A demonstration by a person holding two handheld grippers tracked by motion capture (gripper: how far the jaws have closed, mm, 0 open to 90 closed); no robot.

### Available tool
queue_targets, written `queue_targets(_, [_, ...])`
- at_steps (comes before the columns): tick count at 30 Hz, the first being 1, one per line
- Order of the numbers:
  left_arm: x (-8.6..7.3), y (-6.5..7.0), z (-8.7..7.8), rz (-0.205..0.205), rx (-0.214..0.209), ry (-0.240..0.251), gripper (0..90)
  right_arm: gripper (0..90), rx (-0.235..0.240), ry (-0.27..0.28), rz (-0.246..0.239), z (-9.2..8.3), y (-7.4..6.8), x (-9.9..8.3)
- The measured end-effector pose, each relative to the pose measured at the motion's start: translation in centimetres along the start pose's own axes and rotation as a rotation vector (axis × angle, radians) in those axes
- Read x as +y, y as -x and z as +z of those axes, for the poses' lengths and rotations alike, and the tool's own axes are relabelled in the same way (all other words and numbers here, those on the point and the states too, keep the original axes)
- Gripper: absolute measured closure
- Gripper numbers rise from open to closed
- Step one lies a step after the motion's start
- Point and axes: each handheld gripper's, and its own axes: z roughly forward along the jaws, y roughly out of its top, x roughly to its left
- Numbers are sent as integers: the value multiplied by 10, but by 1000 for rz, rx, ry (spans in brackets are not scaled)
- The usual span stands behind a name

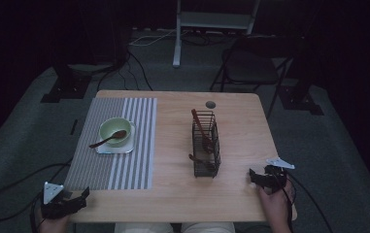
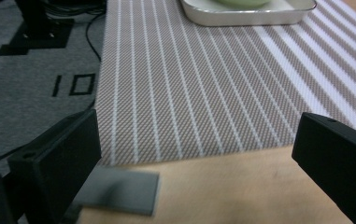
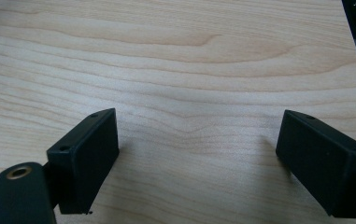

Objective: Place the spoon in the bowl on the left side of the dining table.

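Black jaws frame both of my close feeds, and on each side I see them spread wide with nothing between them. My left gripper (image 1: 73, 203) sits at the desk's near left corner, just off the near edge of the striped placemat (image 1: 112, 145); in the left gripper view its jaws straddle that mat's near edge, bare wood below them. My right gripper (image 1: 259, 177) rests near the near right corner of the desk (image 1: 182, 194), the person's hand (image 1: 276, 204) behind it, and in the right gripper view I see plain wood grain between its 2 jaws.

Farther in, on the left half of the desk, the placemat carries a white square tray (image 1: 117, 147), and on it stands a green bowl (image 1: 113, 129). A dark spoon (image 1: 109, 140) lies with its head in the bowl and its handle slanting out toward the near left, over the tray's edge. Toward the right of the desk's middle, well apart from both grippers, stands a black wire basket (image 1: 206, 144) with 1 brown utensil (image 1: 201, 127) leaning upright in it and another lying low inside. Beyond that, close to the far edge, I see a small round grey cap (image 1: 210, 104) set in the wood.
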Motion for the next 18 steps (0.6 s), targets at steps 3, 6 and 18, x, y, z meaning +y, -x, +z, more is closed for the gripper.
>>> queue_targets(3, [-6,-2,-6,-2,6,13,13,125,0,0,0,0,0,0])
queue_targets(6, [-10,-6,-11,-35,14,31,13,125,0,0,0,0,0,0])
queue_targets(18, [-18,-15,-15,-92,57,32,13,125,0,0,0,0,0,0])
